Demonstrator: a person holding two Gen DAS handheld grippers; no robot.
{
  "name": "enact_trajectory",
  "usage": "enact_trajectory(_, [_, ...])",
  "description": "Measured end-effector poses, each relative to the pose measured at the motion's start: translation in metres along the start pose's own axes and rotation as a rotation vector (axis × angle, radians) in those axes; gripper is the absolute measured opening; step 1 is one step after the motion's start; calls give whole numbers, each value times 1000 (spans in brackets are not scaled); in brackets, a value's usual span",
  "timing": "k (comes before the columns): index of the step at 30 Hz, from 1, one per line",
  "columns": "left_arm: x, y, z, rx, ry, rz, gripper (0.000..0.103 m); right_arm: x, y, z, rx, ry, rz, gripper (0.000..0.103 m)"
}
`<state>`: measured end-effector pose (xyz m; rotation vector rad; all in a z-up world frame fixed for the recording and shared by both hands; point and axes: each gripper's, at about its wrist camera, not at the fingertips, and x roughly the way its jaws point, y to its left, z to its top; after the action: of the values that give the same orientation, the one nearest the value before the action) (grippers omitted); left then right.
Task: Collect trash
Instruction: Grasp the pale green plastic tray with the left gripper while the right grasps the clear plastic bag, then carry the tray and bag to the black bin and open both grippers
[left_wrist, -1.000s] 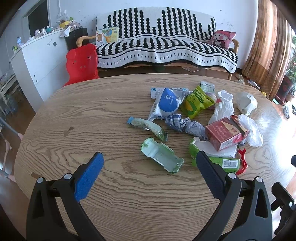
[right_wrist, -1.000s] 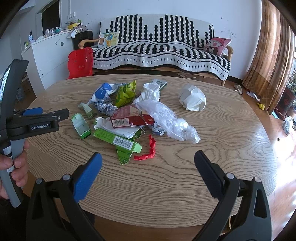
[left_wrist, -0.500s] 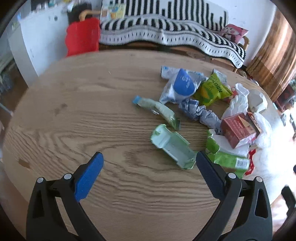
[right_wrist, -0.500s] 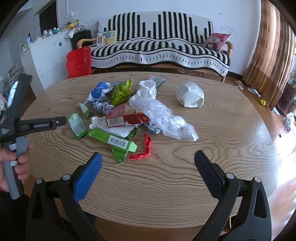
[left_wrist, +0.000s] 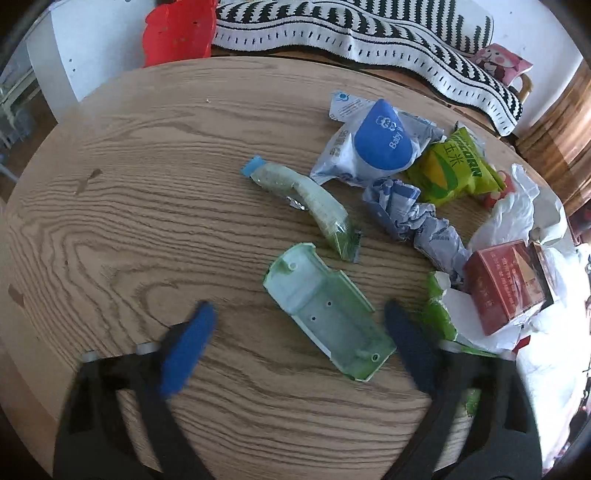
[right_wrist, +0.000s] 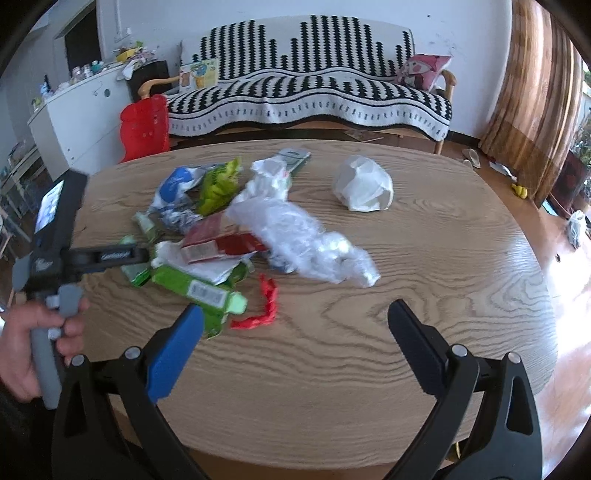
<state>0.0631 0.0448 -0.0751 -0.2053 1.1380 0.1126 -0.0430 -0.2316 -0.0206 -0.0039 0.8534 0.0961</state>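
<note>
a pale green plastic tray (left_wrist: 325, 314), open side up with small holes, lies between the left gripper (left_wrist: 295, 343) jaws, just closing, not yet touching; right gripper (right_wrist: 295, 339) jaws apart over bare table (right_wrist: 443, 258).

A black-and-white striped sofa (right_wrist: 310, 88) fills the upper centre, with a pink cushion (right_wrist: 424, 72) at its right end. A red plastic chair (right_wrist: 144, 127) stands upper left beside a white cabinet (right_wrist: 77, 122). Brown curtains (right_wrist: 535, 107) hang at right.

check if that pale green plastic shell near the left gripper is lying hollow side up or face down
Hollow side up: the pale green plastic shell shows its inner cavity, pegs and holes.
</note>
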Motion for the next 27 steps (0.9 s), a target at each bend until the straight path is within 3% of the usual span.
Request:
enact_trajectory(1, [0,1,-1,-2,5,-14,59,3,-3,2,7,2,-2,96])
enact_trajectory(3, [-3,0,-5,6,-10,0,43,13,-12,8,32,15,3,96])
enact_trajectory(6, [-12,0,-9,13,-29,-22,43,36,-31,17,129,52,56,96])
enact_trajectory(10, [-34,-2,-11,58,-118,25,43,66,-53,24,275,94,139,96])
enact_trajectory(14, [-46,0,-6,8,-127,-27,43,98,-72,26,391,136,194,95])
enact_trajectory(18, [-53,-20,-8,27,-127,-71,43,118,-81,25,414,163,208,70])
enact_trajectory(21, [-60,-38,-8,49,-137,-103,43,121,-84,27,398,163,216,17])
enact_trajectory(23, [-66,-50,-9,68,-159,-111,43,120,-90,24,427,158,249,8])
enact_trajectory(27, [-75,-67,-11,106,-195,-118,43,91,-99,27,409,82,241,4])
